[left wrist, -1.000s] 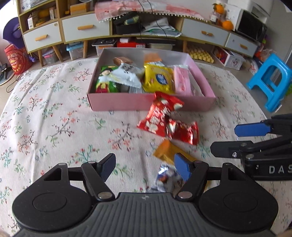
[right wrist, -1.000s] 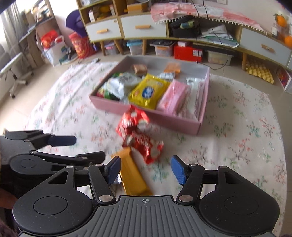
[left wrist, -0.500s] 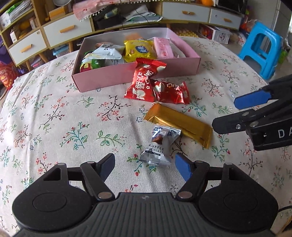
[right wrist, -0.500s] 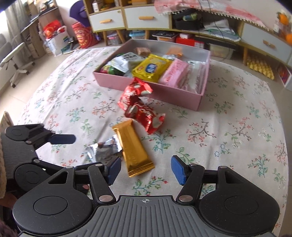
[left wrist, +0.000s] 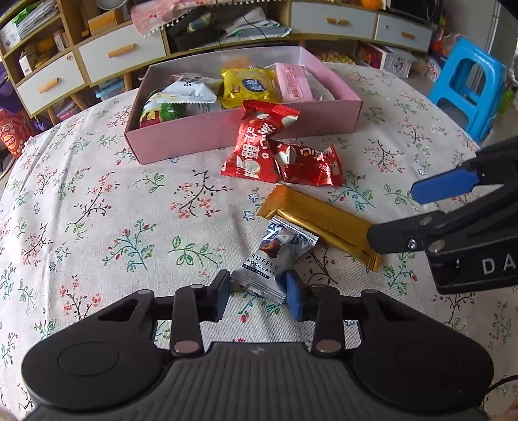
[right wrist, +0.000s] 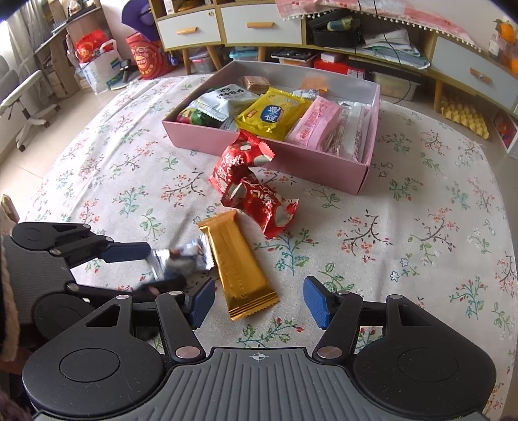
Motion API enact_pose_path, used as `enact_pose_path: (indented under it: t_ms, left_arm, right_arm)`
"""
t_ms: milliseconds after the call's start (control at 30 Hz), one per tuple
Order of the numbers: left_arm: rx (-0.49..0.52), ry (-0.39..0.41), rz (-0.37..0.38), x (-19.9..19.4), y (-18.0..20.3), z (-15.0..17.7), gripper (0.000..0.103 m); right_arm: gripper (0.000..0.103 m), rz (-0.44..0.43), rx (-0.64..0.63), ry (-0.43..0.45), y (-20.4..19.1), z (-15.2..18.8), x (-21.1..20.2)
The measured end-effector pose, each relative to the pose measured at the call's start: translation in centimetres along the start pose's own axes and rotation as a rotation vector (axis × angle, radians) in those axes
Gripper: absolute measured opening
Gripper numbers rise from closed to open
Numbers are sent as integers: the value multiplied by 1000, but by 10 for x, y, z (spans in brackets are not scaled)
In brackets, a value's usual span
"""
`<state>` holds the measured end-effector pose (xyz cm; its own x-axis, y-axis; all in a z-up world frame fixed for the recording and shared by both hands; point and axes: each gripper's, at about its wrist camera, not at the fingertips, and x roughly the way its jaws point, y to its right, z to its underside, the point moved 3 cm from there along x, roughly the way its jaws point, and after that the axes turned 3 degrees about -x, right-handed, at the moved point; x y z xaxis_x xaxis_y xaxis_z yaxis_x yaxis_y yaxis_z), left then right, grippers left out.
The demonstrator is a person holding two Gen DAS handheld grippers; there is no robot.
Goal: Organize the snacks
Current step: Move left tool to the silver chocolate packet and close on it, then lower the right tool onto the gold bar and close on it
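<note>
A silver truffle chocolate packet (left wrist: 270, 259) lies on the floral tablecloth, its near end between the pads of my left gripper (left wrist: 259, 293). The jaws are closing and both pads touch the wrapper, which looks crumpled in the right wrist view (right wrist: 181, 259). A gold bar (right wrist: 239, 262) lies beside it, its near end between the open fingers of my right gripper (right wrist: 259, 301) without touching them. Two red packets (left wrist: 259, 145) (left wrist: 307, 162) lean against the front wall of the pink box (left wrist: 246, 136), which holds several snacks. The right gripper (left wrist: 393, 215) also shows at the right of the left wrist view.
The round table's cloth (right wrist: 404, 233) is bare to the right of the gold bar. A blue stool (left wrist: 466, 84) stands past the table's right edge. Low cabinets with drawers (right wrist: 262, 27) line the far wall. An office chair (right wrist: 26, 103) sits at the far left.
The left jaws have narrowed from wide apart onto the silver packet. Both grippers sank toward the table early on and have since held still. The right jaws kept their width.
</note>
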<state>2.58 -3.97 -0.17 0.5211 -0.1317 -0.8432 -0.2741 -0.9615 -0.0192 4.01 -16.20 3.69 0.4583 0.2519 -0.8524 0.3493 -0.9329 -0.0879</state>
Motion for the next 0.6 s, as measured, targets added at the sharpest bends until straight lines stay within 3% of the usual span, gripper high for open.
enact_pose_path:
  t_ms: [300,600]
  left_arm:
    - [-70,8,-24,-4,-15,-5,29]
    - [-136,8,-38,-7,-30,-7,28]
  right_arm:
    - [61,7,-11,-27,0,3,15]
    - [61,-39,-21,-30,-10,5,27]
